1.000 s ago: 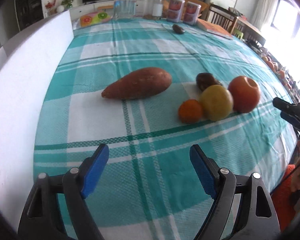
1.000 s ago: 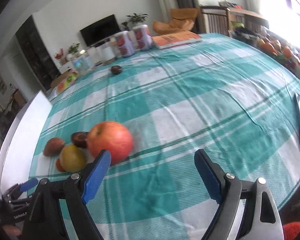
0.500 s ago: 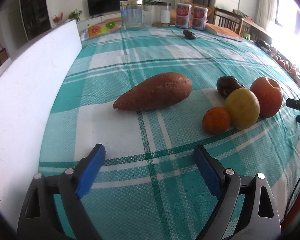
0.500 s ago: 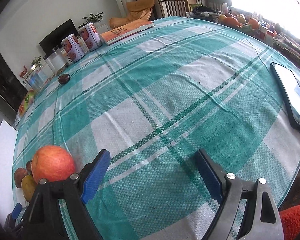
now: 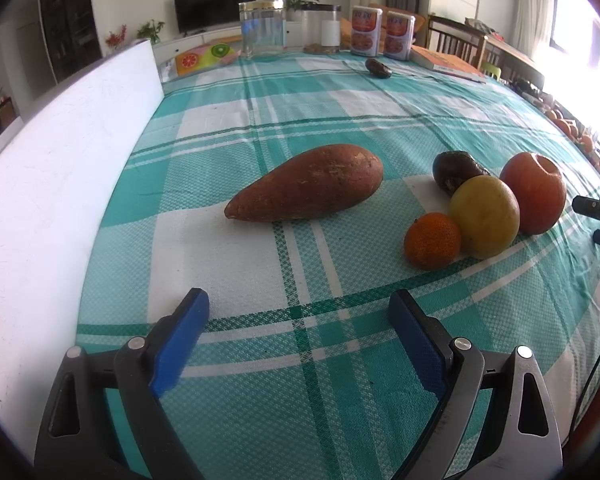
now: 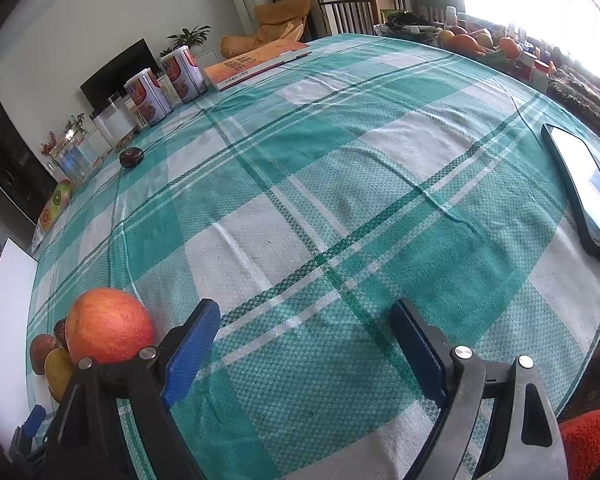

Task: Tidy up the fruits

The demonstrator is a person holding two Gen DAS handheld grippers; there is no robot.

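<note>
Big checked tablecloth [image 5: 236,264] under me, white board [image 5: 48,184] along its left edge, and the fruit sits in a tight cluster on the cloth. The sweet potato [image 5: 308,184] is the largest piece, lying alone, near the cluster but apart from it. Then the apple [image 5: 534,192], red and round, pressed against the yellow fruit [image 5: 484,222], with the small orange [image 5: 432,241] touching that one in front and a dark fruit [image 5: 454,172] tucked behind. Another dark fruit [image 5: 378,68] sits well apart, up by the two tins [image 5: 382,30]. My left gripper [image 5: 298,326] hangs over bare cloth short of the sweet potato – its jaws have just been spreading wider, nothing between them. My right gripper [image 6: 305,336] is wide apart too and empty, aimed at open cloth, with the apple [image 6: 108,330] just off its left finger [image 6: 190,344] and a phone [image 6: 584,184] lying at the far right edge. The risk, as I judge it: those fruits lean on each other, so nudging the apple with an outer finger could send the round ones rolling – perhaps off the near edge. The sweet potato tapers, so a grip near its thin end may slip.
</note>
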